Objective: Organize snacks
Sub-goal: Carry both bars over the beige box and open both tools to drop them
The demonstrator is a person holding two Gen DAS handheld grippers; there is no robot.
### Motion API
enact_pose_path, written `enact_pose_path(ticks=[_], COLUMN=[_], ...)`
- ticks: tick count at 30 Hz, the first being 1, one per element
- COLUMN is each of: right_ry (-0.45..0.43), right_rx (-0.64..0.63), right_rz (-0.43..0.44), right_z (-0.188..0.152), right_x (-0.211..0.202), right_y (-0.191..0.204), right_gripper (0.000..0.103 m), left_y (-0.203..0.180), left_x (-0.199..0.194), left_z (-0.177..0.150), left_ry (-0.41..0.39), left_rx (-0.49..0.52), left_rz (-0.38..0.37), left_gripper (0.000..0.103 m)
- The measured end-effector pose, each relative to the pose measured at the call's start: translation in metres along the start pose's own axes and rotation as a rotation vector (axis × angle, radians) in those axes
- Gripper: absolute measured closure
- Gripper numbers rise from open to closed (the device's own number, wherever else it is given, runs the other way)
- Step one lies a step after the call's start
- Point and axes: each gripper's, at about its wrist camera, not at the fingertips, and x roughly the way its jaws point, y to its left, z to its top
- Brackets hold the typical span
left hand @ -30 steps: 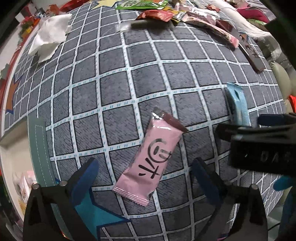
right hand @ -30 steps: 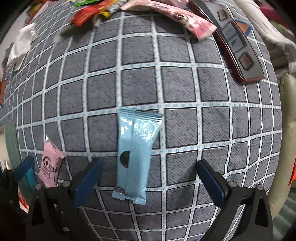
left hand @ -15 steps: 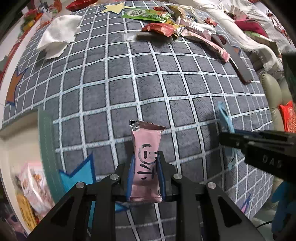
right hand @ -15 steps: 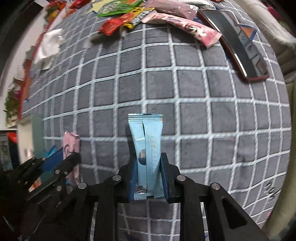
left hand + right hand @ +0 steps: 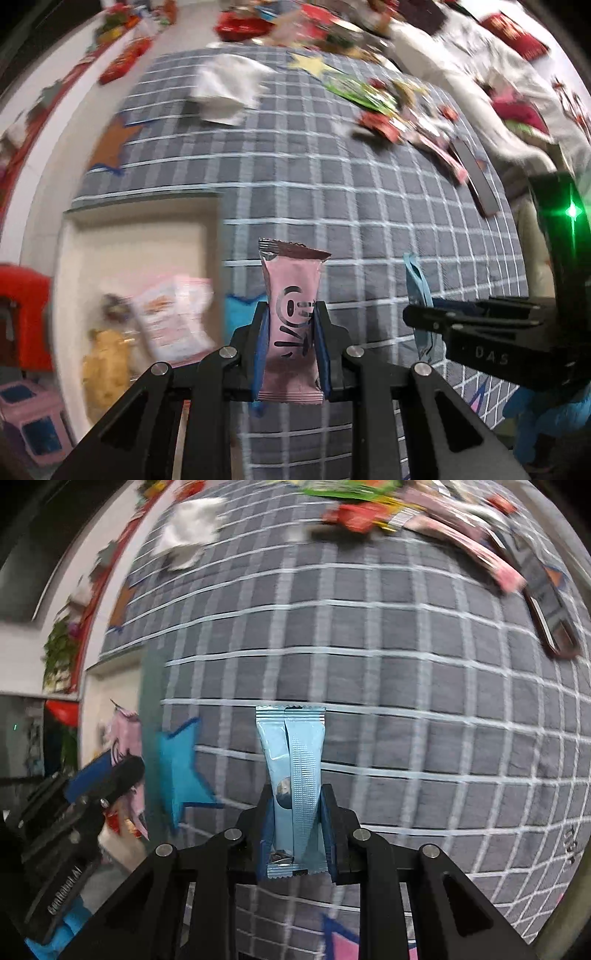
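My left gripper [image 5: 290,350] is shut on a pink snack packet [image 5: 291,314] and holds it upright above the grey checked cloth [image 5: 314,192]. My right gripper [image 5: 297,830] is shut on a light blue snack packet [image 5: 293,760], also lifted off the cloth. The right gripper shows at the right of the left wrist view [image 5: 480,328], with the blue packet [image 5: 417,291] edge-on. The left gripper [image 5: 107,779] and pink packet [image 5: 125,734] show at the left of the right wrist view. A white bin [image 5: 74,266] with several packets inside lies left of the left gripper.
A pile of mixed snack packets [image 5: 384,110] lies at the cloth's far edge, with a dark remote [image 5: 546,602] beside it. A crumpled white tissue [image 5: 229,88] lies far left. Red and pink items [image 5: 22,325] sit left of the bin.
Both grippers closed on their packets and lifted them off the cloth. Both then moved left and up, bringing the white bin into view.
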Motion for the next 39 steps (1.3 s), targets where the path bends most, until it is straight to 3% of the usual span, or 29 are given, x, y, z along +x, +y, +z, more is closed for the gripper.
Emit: enact_pose_path(ticks=[12, 18, 24, 25, 29, 34, 36, 37, 39], right_ry=[0.02, 0.04, 0.049, 0.052, 0.066, 0.096, 0.097, 0.091, 0.077], right_rx=[-0.199, -0.253, -0.277, -0.272, -0.278, -0.29, -0.291, -0.294, -0.312], right_rz=[0.072, 0.082, 0.035, 0.031, 0.005, -0.013, -0.017, -0.018, -0.03], right_z=[0.03, 0.047, 0.061, 0.061, 0.066, 0.069, 0.071, 0.071, 0.07], right_x=[0.02, 0.041, 0.063, 0.062, 0.068, 0.075, 0.077, 0.076, 0.072], right_y=[0.127, 0.17, 0.192, 0.19, 0.192, 0.195, 0.197, 0.198, 0.199], right_gripper=[0.078, 0.078, 0.078, 0.078, 0.078, 0.075, 0.054, 0.036, 0.033], left_y=[0.112, 0.135, 0.145, 0.147, 0.151, 0.152, 0.152, 0.152, 0.151], left_x=[-0.017, -0.005, 0.004, 0.005, 0.004, 0.008, 0.012, 0.014, 0.015], left_z=[-0.009, -0.014, -0.015, -0.014, -0.013, -0.012, -0.012, -0.012, -0.013], left_ry=[-0.029, -0.007, 0.023, 0.027, 0.008, 0.031, 0.054, 0.062, 0.068], left_rx=[-0.183, -0.214, -0.225, -0.232, -0.246, -0.24, -0.237, -0.236, -0.239], left_rz=[0.119, 0.131, 0.137, 0.136, 0.146, 0.12, 0.119, 0.118, 0.101], left_gripper=[0.078, 0.078, 0.076, 0.07, 0.027, 0.019, 0.011, 0.003, 0.0])
